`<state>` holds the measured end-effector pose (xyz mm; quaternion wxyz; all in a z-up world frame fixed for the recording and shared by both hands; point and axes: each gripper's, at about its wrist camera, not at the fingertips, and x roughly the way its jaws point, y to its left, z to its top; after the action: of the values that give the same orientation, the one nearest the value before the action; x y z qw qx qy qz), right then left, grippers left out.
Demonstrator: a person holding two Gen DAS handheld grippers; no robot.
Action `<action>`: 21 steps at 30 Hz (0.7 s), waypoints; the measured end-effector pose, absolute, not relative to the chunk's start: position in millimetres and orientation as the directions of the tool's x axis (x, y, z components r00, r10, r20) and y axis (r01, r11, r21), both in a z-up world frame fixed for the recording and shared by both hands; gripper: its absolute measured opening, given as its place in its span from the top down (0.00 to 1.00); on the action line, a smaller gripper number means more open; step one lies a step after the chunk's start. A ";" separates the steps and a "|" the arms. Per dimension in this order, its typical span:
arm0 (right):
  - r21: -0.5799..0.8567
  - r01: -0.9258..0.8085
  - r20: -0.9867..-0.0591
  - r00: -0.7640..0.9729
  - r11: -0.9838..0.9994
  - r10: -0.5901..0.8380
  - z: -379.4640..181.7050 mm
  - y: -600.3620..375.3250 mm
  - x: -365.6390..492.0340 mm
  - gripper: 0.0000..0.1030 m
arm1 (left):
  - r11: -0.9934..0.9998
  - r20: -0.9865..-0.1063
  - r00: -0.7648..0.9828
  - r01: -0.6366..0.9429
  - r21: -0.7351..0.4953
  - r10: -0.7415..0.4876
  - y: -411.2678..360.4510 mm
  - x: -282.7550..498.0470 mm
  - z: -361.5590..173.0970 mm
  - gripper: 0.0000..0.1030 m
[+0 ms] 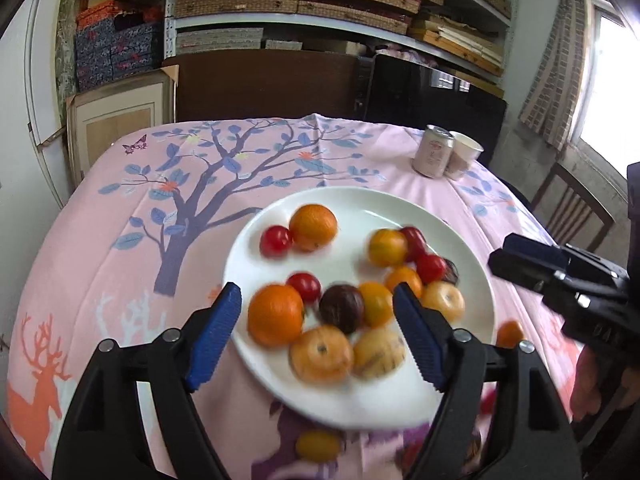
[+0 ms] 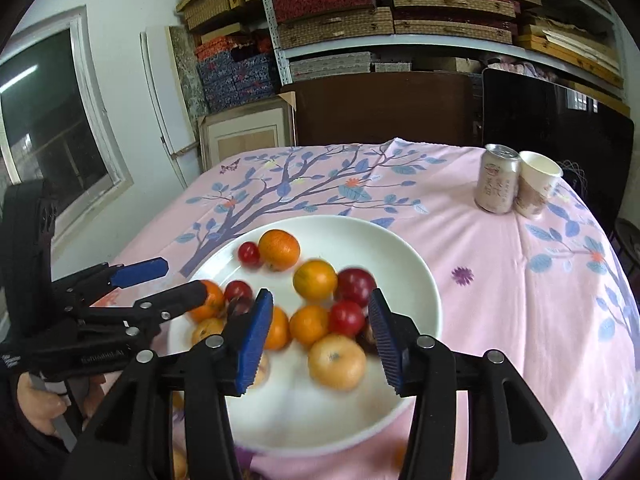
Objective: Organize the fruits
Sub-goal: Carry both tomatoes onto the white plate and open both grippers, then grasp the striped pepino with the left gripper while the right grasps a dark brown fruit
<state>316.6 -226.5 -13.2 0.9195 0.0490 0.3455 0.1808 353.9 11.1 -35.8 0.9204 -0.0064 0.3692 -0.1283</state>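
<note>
Clearly the white plate [image 1: 362, 204] was the gathering place: nearly all the fruits [image 1: 348, 280] lay heaped on it, oranges, small red ones and a dark one crowded toward the near rim, with one orange and one red one apart at the far side. The plate sat on the pink tree-patterned cloth [image 1: 132, 240] covering the surface, so anything loose could be dropped in without rolling off. A few strays were not yet in: a small yellow fruit [image 1: 318, 446] lay on the cloth just below the near rim, and another orange one [image 1: 510, 334] sat beside the plate's right edge. The can [image 2: 498, 184] and paper cup [image 2: 536, 188], touching each other, stood well apart at the far right corner, out of my way.

My left jaws [image 1: 318, 338] were released, blue pads spread wide over the near heap and pressing nothing. My right jaws [image 2: 320, 344] were also released, less widely, with fruit framed between them but untouched. I held both tilted downward from the near side, the two side by side over the plate, a hand [image 2: 38, 404] on the left trigger grip.
</note>
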 end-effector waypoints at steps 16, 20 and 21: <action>0.265 -0.179 -0.646 0.697 0.947 0.313 -65.3 -288.3 180.6 0.44 | 0.909 -0.769 0.617 0.398 0.121 -0.168 -29.0 215.2 -96.3 0.19; 0.267 -0.183 -0.657 0.684 0.946 0.317 -71.1 -291.1 169.6 0.44 | 0.912 -0.773 0.606 0.399 0.091 -0.188 -25.0 221.5 -98.7 0.48; 0.272 -0.186 -0.666 0.672 0.944 0.324 -73.7 -291.1 168.7 0.44 | 0.908 -0.782 0.590 0.411 0.079 -0.198 -25.7 224.5 -100.8 0.60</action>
<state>168.7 -291.1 -73.7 0.9099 0.0911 0.3798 0.1400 224.5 -25.7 -100.8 0.8827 0.1268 0.4184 -0.1725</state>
